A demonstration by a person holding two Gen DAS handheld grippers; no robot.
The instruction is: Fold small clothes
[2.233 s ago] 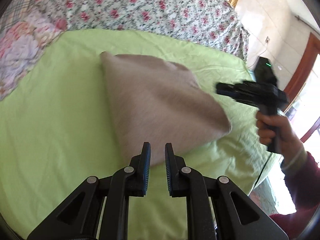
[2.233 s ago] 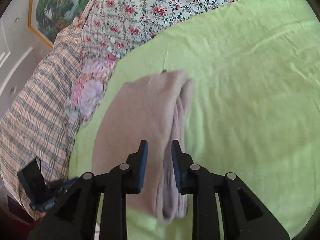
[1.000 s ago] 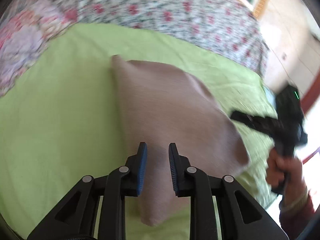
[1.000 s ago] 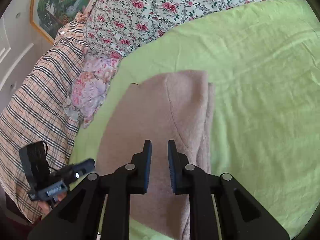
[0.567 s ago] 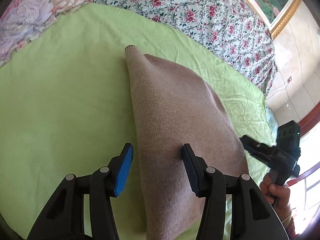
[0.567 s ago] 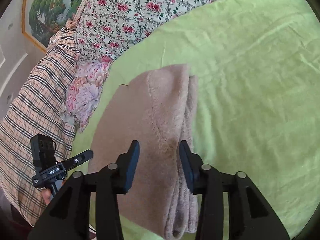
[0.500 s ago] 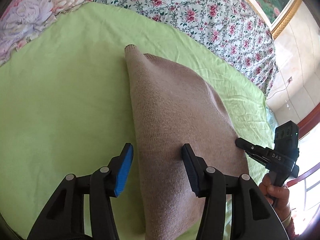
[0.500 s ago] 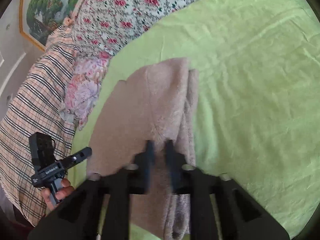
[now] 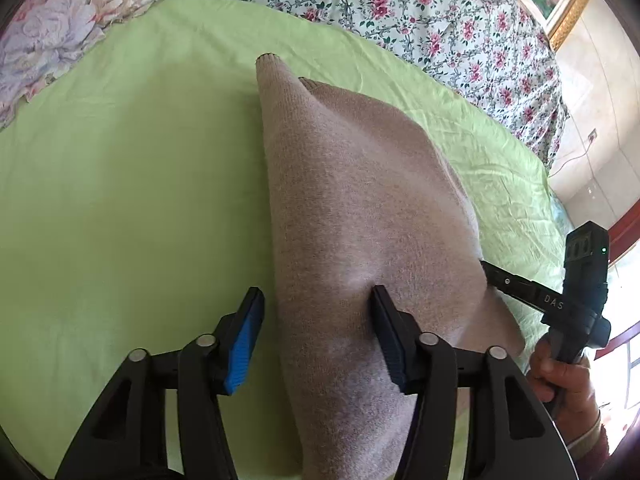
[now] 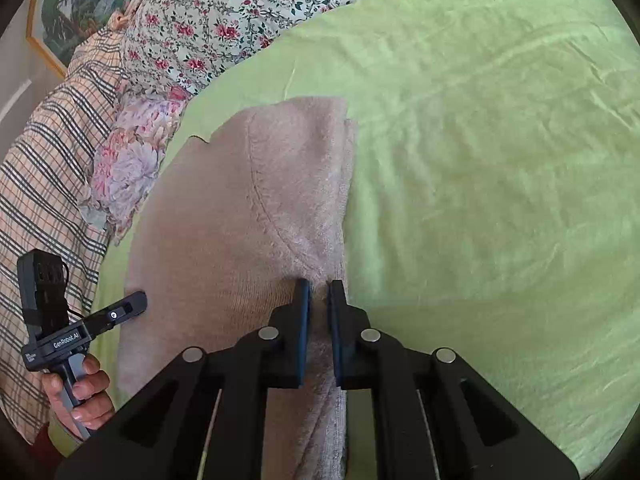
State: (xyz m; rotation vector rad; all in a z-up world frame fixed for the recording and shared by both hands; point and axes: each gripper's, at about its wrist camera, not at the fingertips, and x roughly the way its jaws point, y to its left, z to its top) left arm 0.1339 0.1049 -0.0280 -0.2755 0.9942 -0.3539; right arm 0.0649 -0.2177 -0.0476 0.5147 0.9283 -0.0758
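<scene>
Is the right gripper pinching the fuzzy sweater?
Touching. In the right wrist view the right gripper has its two fingers nearly together with a fold of the tan sweater squeezed between them, on the green sheet.

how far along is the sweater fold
Partly done: the beige sweater already lies doubled lengthwise on the green sheet. In hand: the right gripper is pinching its layered edge, while the left gripper straddles the opposite edge, open. Left: the crosswise fold.
</scene>
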